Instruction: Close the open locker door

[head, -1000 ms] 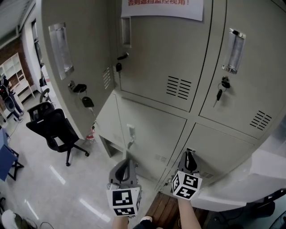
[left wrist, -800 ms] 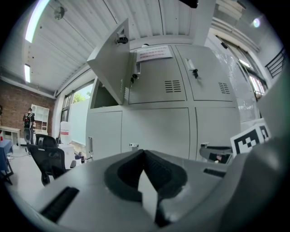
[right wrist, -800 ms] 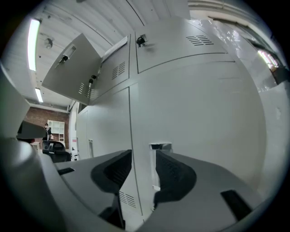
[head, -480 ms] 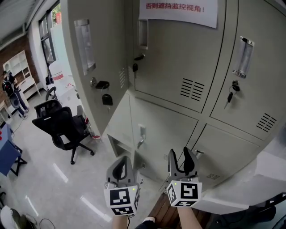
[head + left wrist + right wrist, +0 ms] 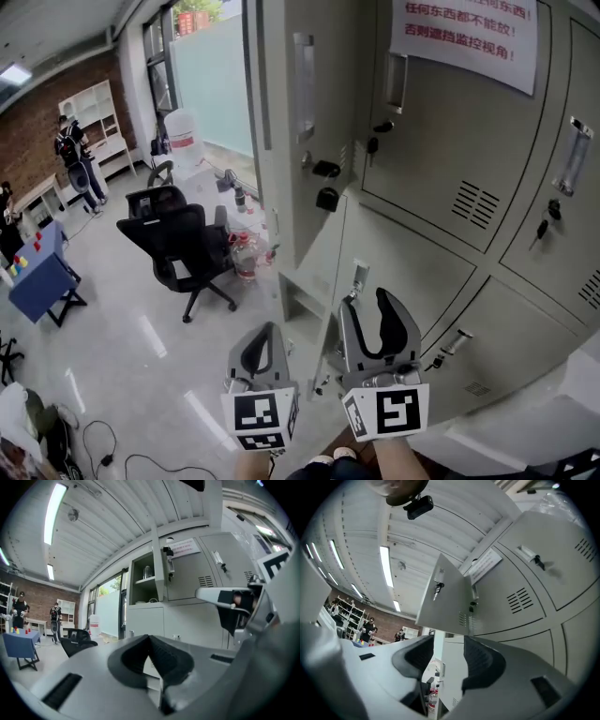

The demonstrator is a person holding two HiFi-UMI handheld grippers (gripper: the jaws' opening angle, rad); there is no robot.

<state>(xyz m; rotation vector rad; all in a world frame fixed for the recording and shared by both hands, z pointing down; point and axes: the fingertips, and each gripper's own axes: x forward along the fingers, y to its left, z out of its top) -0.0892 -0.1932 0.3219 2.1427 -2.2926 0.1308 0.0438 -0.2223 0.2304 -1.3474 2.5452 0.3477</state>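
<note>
The open upper locker door (image 5: 298, 122) swings out from the grey locker bank (image 5: 441, 178), almost edge-on to me, with a key (image 5: 325, 170) hanging in its lock. The left gripper view looks past the door (image 5: 160, 571) to the locker's inside shelf (image 5: 143, 579). My left gripper (image 5: 262, 330) is low at the front, shut and empty. To its right, my right gripper (image 5: 371, 306) stands open with nothing between its fingers, well below the door. The right gripper view shows the door (image 5: 443, 597) above the parted jaws.
A lower locker door (image 5: 323, 248) below the open one also stands ajar. A black office chair (image 5: 178, 242) and bottles (image 5: 246, 251) are on the floor to the left. A blue table (image 5: 37, 274) and people (image 5: 70, 150) are further left. A paper notice (image 5: 469, 33) hangs on the lockers.
My right gripper has gone from shut to open and has risen a little. The view has swung left, so the open door now looks edge-on and more of the room shows.
</note>
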